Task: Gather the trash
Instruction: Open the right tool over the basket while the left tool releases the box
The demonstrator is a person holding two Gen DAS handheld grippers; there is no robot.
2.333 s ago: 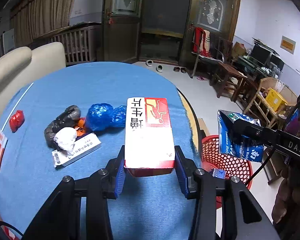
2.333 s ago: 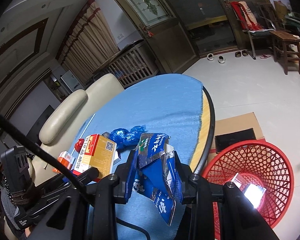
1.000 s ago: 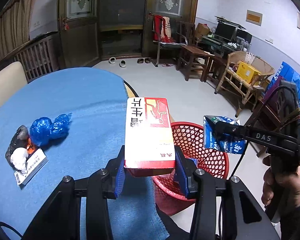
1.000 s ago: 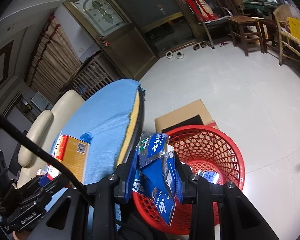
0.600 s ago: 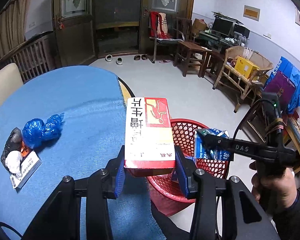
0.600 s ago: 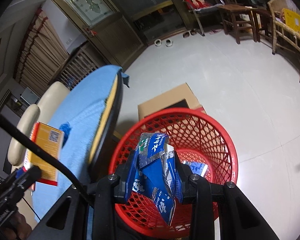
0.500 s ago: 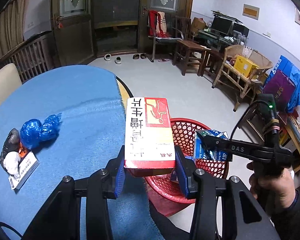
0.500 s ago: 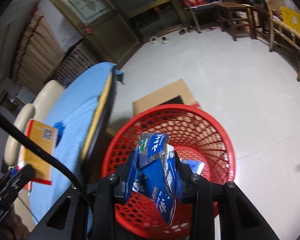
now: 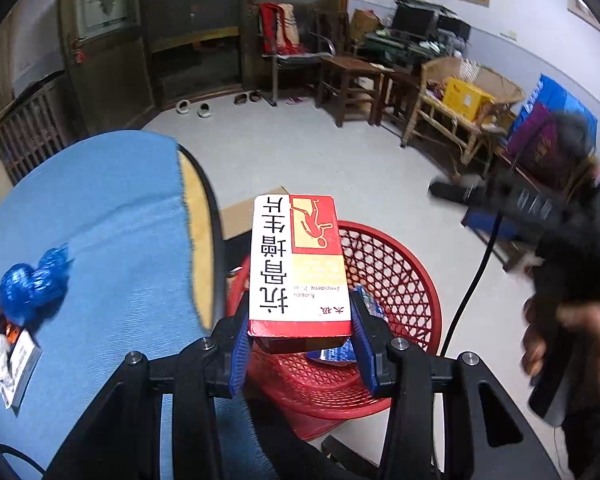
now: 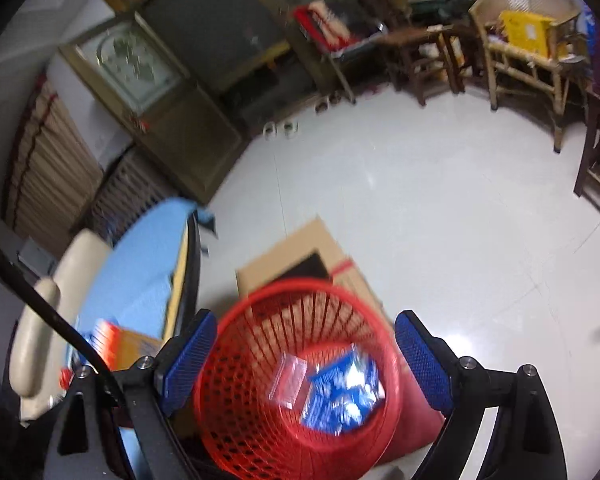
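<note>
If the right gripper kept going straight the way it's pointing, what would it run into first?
Probably the red basket. The right gripper, opening with nothing between its fingers, aims down into the basket's mouth, so it would likely reach the blue packet lying inside, though blur leaves depth unclear.

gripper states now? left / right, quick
Left gripper: closed on the red and white box, above the red basket.
Right gripper: jaws opening, nothing between them; blue wrapper lies in the basket.
</note>
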